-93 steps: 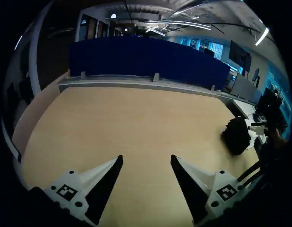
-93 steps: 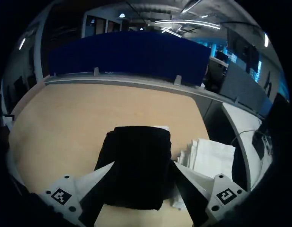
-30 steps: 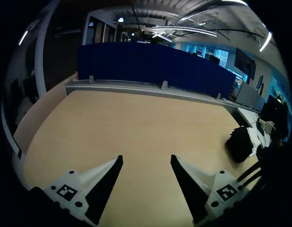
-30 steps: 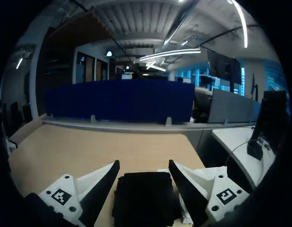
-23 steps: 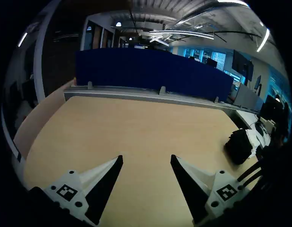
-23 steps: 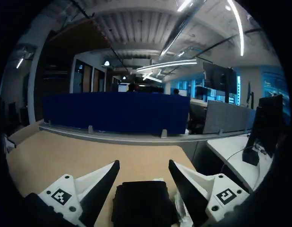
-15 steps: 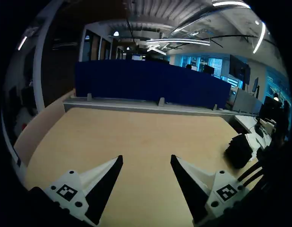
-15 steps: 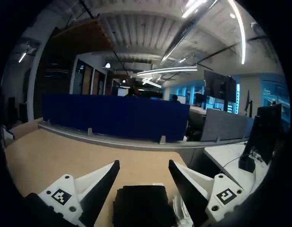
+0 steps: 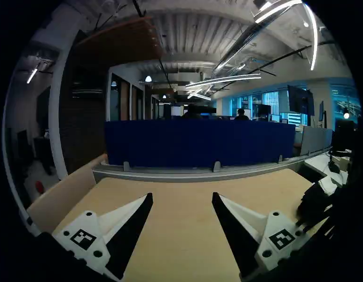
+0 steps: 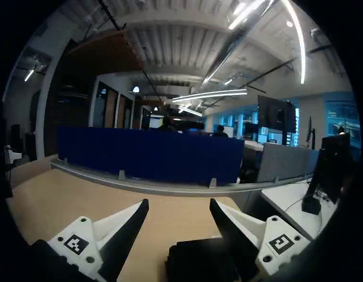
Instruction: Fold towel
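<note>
Left gripper [image 9: 181, 194]: jaws are released and spread wide, and nothing is held between them. They are seen over the bare light-wood desk [image 9: 256, 188]. Whether the tips touch the desk cannot be told.

In the left gripper view the towel [image 9: 315, 203] is seen at about 4 o'clock. It is a dark folded bundle at the far right edge of the desk, well apart from the left jaws. A white item [image 9: 328, 184] is seen just beside it at its upper side; its kind cannot be told.

Right gripper [image 10: 178, 200]: jaws are released and nothing is grasped. In the right gripper view the towel [image 10: 200, 261] is seen at 6 o'clock. It is folded flat on the desk [image 10: 64, 192], low between the two fingers and nearer the right-hand one. Contact with that finger cannot be told.

A blue partition [image 10: 148, 152] is stood along the far desk edge at 12 o'clock, with a grey rail [image 10: 148, 186] run along its foot. The same partition [image 9: 200, 143] is seen at 12 o'clock in the left gripper view.

A white side desk [image 10: 292, 202] with a dark monitor [image 10: 329, 164] is seen at 3 o'clock in the right gripper view.
</note>
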